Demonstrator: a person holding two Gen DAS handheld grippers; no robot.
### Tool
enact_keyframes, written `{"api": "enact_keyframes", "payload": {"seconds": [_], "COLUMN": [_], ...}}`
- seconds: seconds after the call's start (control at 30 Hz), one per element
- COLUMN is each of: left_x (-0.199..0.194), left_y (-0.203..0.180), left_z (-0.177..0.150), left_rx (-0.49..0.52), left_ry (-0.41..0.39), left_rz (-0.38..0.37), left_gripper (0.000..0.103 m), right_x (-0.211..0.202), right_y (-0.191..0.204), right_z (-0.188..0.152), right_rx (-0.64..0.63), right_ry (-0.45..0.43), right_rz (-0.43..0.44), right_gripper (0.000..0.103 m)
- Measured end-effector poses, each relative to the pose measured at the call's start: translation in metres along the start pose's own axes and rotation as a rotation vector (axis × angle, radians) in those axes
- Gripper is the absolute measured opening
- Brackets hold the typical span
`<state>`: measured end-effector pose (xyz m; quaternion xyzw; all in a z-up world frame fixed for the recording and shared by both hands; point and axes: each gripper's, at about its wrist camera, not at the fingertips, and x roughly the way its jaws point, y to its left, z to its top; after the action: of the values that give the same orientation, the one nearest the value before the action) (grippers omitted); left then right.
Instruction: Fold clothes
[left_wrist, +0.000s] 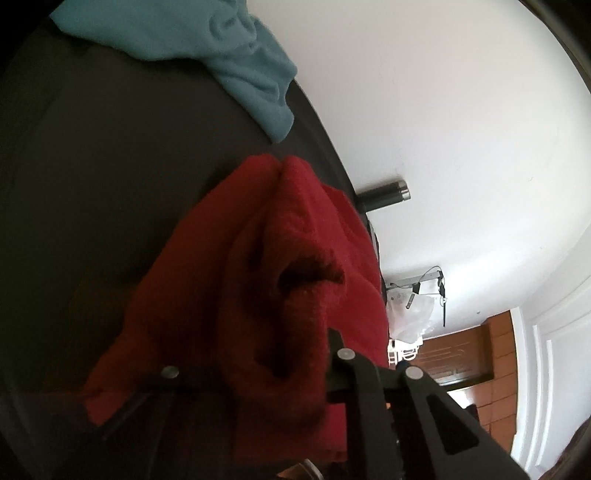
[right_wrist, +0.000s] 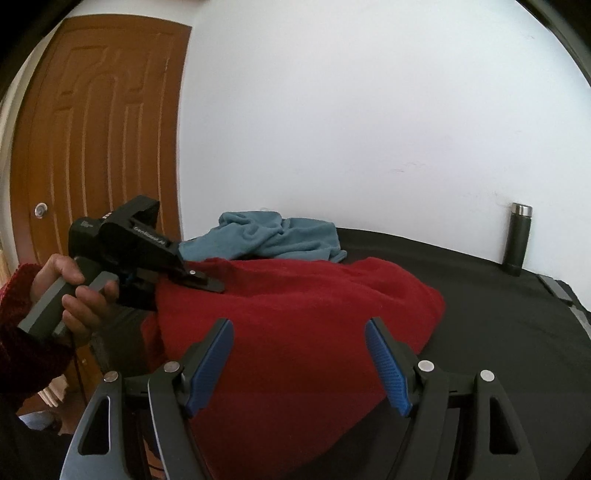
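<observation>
A red garment lies bunched on the black table. In the left wrist view the red garment fills the middle, folds of it bunched between the fingers. My left gripper is shut on the red garment at its far left edge, held in a hand. My right gripper is open and empty, its blue pads spread wide just above the garment's near side. A crumpled blue garment lies behind the red one by the wall; it also shows in the left wrist view.
A dark metal flask stands on the table's far right by the white wall; it shows in the left wrist view too. A wooden door is at the left.
</observation>
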<state>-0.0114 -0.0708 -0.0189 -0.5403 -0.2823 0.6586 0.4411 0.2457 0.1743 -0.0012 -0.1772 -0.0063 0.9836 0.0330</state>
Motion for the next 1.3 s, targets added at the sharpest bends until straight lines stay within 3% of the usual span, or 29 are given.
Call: {"api": "enact_keyframes", "payload": {"seconds": [0.17, 0.33, 0.4, 0.53, 0.7, 0.77, 0.87, 0.93, 1.07, 1.23, 1.3], "left_x": [-0.037, -0.041, -0.034, -0.023, -0.024, -0.027, -0.041, -0.053, -0.068, -0.024, 0.005], "left_y": [-0.003, 0.022, 0.034, 0.034, 0.044, 0.042, 0.026, 0.01, -0.023, -0.065, -0.064], "left_z": [-0.017, -0.029, -0.028, -0.027, -0.026, -0.026, -0.025, -0.023, -0.014, 0.008, 0.021], "left_rx": [0.075, 0.073, 0.072, 0.172, 0.166, 0.173, 0.211, 0.242, 0.309, 0.389, 0.368], "left_ry": [-0.06, -0.074, -0.081, -0.112, -0.095, -0.103, -0.156, -0.211, -0.28, -0.158, -0.098], "left_rz": [0.01, 0.087, 0.106, 0.157, 0.147, 0.153, 0.189, 0.188, 0.161, 0.113, 0.146], "left_gripper": [0.015, 0.015, 0.015, 0.02, 0.027, 0.032, 0.048, 0.068, 0.077, 0.078, 0.078], "right_x": [0.0, 0.001, 0.008, 0.029, 0.029, 0.027, 0.025, 0.023, 0.025, 0.026, 0.026], "right_y": [0.012, 0.027, 0.034, 0.044, 0.046, 0.048, 0.047, 0.045, 0.044, 0.044, 0.044], "right_z": [0.001, 0.005, 0.005, -0.007, -0.013, -0.015, -0.017, -0.018, -0.017, -0.017, -0.017], "right_rx": [-0.052, -0.082, -0.099, -0.121, -0.13, -0.135, -0.122, -0.113, -0.104, -0.098, -0.096], "right_ry": [-0.004, -0.014, 0.006, 0.107, 0.145, 0.142, 0.137, 0.13, 0.118, 0.109, 0.107], "right_rz": [-0.001, 0.034, 0.047, 0.028, 0.03, 0.026, 0.025, 0.027, 0.026, 0.023, 0.023], "right_gripper": [0.076, 0.076, 0.076, 0.076, 0.076, 0.076, 0.076, 0.076, 0.077, 0.077, 0.077]}}
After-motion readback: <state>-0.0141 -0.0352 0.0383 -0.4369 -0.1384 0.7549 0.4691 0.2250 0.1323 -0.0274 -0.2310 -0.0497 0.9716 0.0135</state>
